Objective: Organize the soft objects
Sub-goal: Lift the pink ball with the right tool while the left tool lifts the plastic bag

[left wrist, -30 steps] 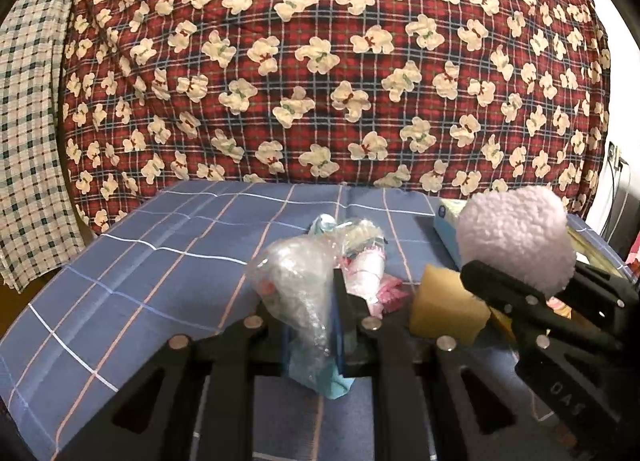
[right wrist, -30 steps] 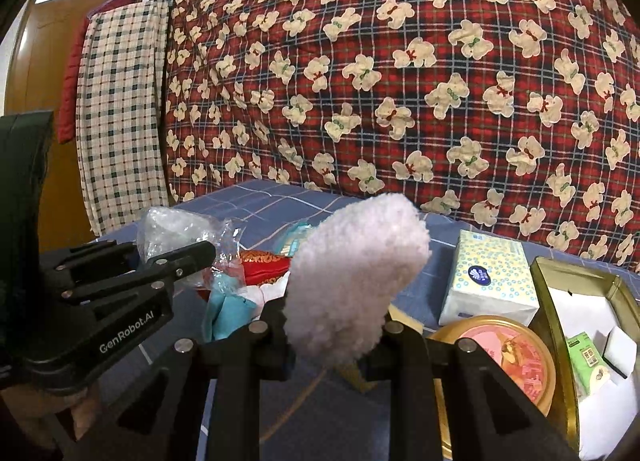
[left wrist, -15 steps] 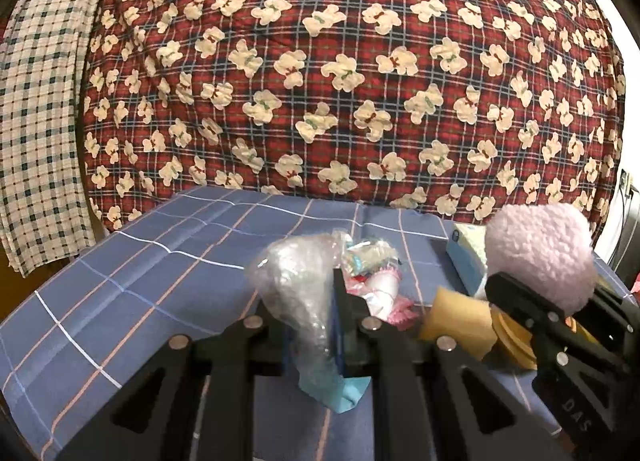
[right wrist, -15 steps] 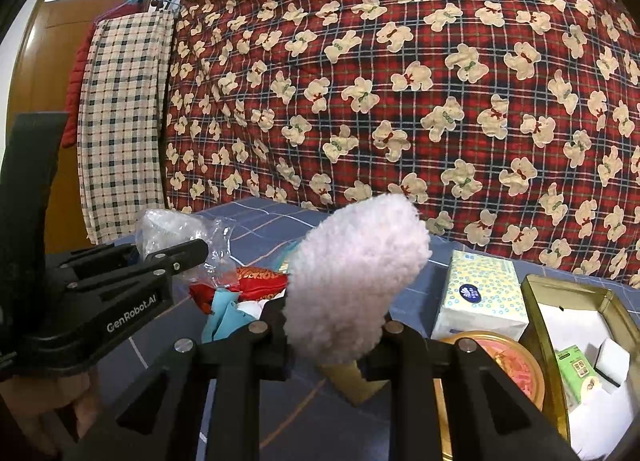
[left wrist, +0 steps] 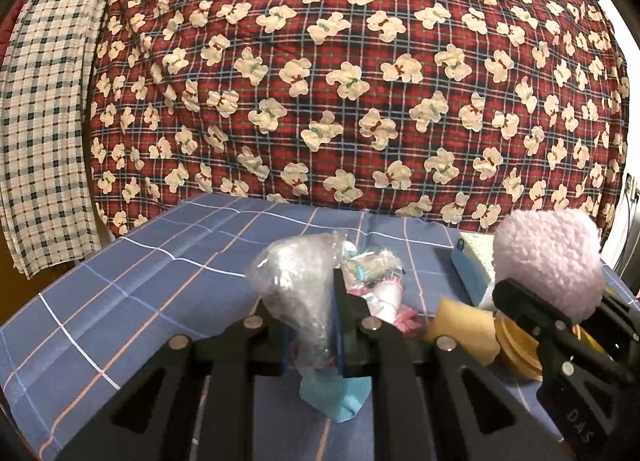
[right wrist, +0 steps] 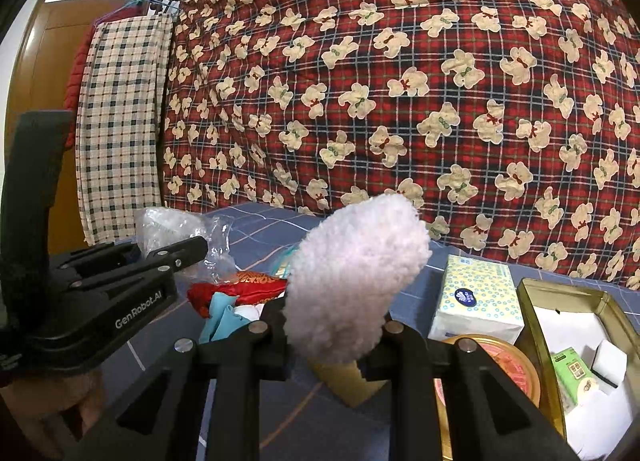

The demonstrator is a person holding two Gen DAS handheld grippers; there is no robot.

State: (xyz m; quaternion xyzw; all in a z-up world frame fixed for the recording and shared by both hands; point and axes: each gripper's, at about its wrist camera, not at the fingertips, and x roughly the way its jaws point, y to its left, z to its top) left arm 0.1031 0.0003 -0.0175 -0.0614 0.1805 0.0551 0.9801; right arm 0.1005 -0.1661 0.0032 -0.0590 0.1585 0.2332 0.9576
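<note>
Holding both loads above the bench (left wrist: 132, 293), your left gripper (left wrist: 310, 325) is clenched on the clear plastic bag (left wrist: 296, 293), your right gripper (right wrist: 334, 335) on the fluffy white pad (right wrist: 356, 281).

Both wrist cams close, share tabletop (left wrist: 120, 289)

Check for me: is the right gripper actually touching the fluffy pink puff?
Touching. In the right wrist view the right gripper has both fingers pressed into the sides of the fluffy pink puff, pinching its lower end with no gap.
</note>
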